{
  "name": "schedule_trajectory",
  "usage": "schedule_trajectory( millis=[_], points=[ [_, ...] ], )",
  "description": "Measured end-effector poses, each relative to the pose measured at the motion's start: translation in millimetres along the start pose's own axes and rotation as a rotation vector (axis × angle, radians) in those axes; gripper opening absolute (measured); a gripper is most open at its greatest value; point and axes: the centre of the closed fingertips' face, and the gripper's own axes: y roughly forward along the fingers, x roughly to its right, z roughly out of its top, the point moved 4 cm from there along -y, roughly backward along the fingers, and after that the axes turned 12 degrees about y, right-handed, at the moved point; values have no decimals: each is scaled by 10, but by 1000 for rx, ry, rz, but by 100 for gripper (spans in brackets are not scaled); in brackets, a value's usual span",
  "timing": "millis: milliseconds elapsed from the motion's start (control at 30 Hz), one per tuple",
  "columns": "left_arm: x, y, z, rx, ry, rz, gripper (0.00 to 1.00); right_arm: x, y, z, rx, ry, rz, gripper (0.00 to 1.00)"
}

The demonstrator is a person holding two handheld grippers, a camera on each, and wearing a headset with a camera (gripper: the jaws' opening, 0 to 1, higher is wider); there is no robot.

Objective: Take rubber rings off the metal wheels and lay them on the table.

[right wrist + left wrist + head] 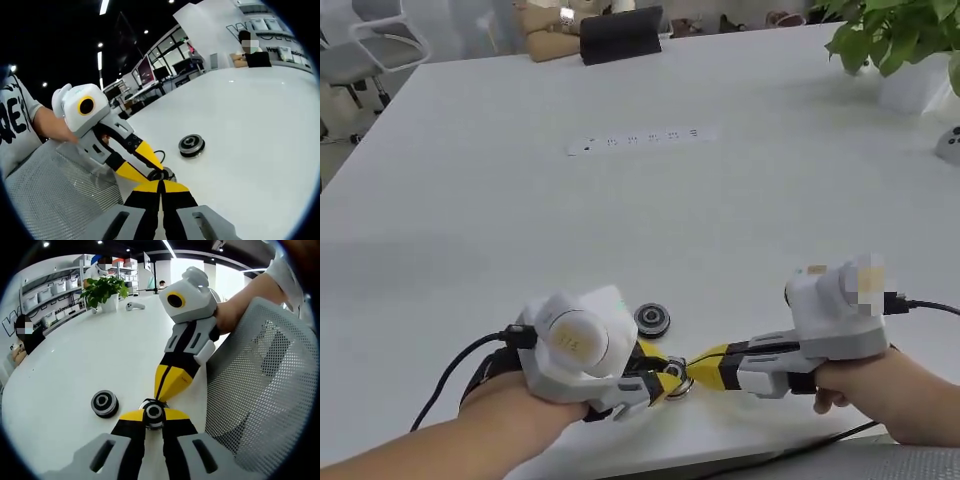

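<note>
Plainly, the chief risk is slippage: the small metal wheel [677, 381] is held between the two tools just above the white surface [620, 220], close to its near edge. If the pull on the rubber comes off-axis, I judge the wheel could twist out of the grip and roll or drop over that edge. The ring could also snap back, or flick away once it lets go. The left gripper [152, 415] has its jaws closed around the wheel from either side, clamping it by the rim. The right gripper [160, 181] meets it head-on, its jaws pressed nearly together with only a thin seam between them and their tips on the wheel's edge. Whether they have actually pinched the rubber cannot be told. A thin bite there would likely slide off rather than peel the ring. A second wheel [652, 319] lies flat on the surface just beyond the jaws, its dark rubber ring [191, 152] on it — close enough to be knocked by a sudden release.
</note>
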Motion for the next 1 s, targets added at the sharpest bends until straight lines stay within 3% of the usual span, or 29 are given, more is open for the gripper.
schedule_trajectory(
  millis=[533,567,600,667,1000],
  points=[
    [-1,5,2,1,1,-3,7,-76,26,5,-2,-21,42,0],
    [-1,6,3,2,1,-3,7,-88,28,8,1,-27,50,0],
    [0,8,5,3,0,-3,7,-147,36,49,29,-21,91,0],
    [-1,9,7,2,0,-3,7,-145,30,27,7,-51,79,0],
    [-6,6,-3,20,-18,-6,7,-84,20,29,22,-46,54,0]
  ],
)
